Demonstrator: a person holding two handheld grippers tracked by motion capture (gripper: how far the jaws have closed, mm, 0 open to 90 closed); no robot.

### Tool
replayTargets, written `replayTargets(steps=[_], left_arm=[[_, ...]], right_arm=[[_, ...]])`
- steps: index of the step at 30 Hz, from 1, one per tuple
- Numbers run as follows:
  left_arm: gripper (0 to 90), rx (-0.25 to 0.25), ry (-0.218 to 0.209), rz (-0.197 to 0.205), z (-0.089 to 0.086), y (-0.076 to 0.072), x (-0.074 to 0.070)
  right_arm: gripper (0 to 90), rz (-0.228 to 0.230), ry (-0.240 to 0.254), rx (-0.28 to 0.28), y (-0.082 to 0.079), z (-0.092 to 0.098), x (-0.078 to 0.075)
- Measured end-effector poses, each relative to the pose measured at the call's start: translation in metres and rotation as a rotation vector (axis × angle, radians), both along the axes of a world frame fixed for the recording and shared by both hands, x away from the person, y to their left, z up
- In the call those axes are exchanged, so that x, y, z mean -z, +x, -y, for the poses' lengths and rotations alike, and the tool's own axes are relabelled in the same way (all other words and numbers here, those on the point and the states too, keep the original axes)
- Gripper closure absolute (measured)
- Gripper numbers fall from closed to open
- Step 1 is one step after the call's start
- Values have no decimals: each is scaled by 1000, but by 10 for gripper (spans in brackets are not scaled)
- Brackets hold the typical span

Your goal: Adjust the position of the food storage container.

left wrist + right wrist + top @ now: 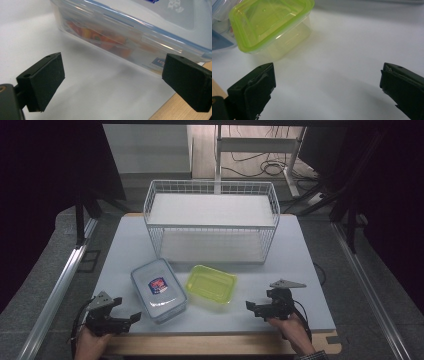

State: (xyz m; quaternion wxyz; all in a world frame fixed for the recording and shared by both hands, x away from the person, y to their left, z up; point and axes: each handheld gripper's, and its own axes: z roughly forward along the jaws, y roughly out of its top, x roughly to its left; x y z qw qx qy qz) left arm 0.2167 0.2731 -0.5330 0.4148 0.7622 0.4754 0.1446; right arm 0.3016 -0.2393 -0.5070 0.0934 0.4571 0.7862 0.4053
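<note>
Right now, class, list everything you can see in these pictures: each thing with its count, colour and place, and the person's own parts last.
Wire basket: one, white, far middle of the table.
Clear box: one, blue-rimmed lid with a label, near left, beside the green one.
Green box: one, yellow-green, near middle.
Table: one, pale grey top, wooden near edge.
Left gripper: one, black, open, near left corner, pointing at the clear box.
Right gripper: one, black, open, near right, pointing at the green box.

On the pale grey table [125,245] sit a clear box [159,290] with blue-edged lid and a red-and-blue label, a yellow-green box [211,284], a white wire basket [212,220], and both black grippers.
</note>
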Motion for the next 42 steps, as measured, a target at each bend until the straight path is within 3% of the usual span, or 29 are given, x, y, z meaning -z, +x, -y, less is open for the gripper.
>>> replayTargets(steps=[4,7,11,15,18,19,20,21,22,24,26,27,28,30,32,42], left_arm=[[50,-9,13,-1,-1,0,0],[50,-11,8,-9,-2,1,2],[46,-13,16,-4,-2,1,2],[43,-13,18,-17,-2,2,4],[42,-12,9,-12,-2,2,4],[43,-11,6,0,-2,2,3],[45,-11,6,0,-2,2,3],[47,-10,9,3,-1,1,2],[49,-11,12,2,-1,2,3],[48,-8,21,-2,0,2,3],[48,-6,29,-3,1,2,3],[48,-6,29,-3,1,2,3],[48,-7,29,-5,1,2,4],[48,-6,28,-6,1,2,4],[49,-7,25,-5,0,2,4],[48,-5,22,-2,0,3,4]], right_arm=[[0,7,-4,-16,-2,-4,-5],[3,-14,-7,-11,-2,-5,-6],[55,-5,-28,11,-2,-6,-8],[117,-4,-50,-6,-2,-9,-11],[209,-7,-61,-50,-1,-15,-14],[268,14,-66,-50,-1,-17,-16],[268,14,-66,-50,-1,-17,-16],[376,41,-73,-87,0,-23,-22],[421,63,-72,-103,0,-26,-25],[465,78,-72,-116,0,-29,-28],[605,94,-67,-180,4,-40,-36],[605,94,-67,-180,4,-40,-36],[708,105,-87,-207,8,-48,-39],[748,107,-96,-217,11,-53,-40],[866,96,-111,-250,22,-70,-40],[895,60,-95,-298,49,-139,-38]])
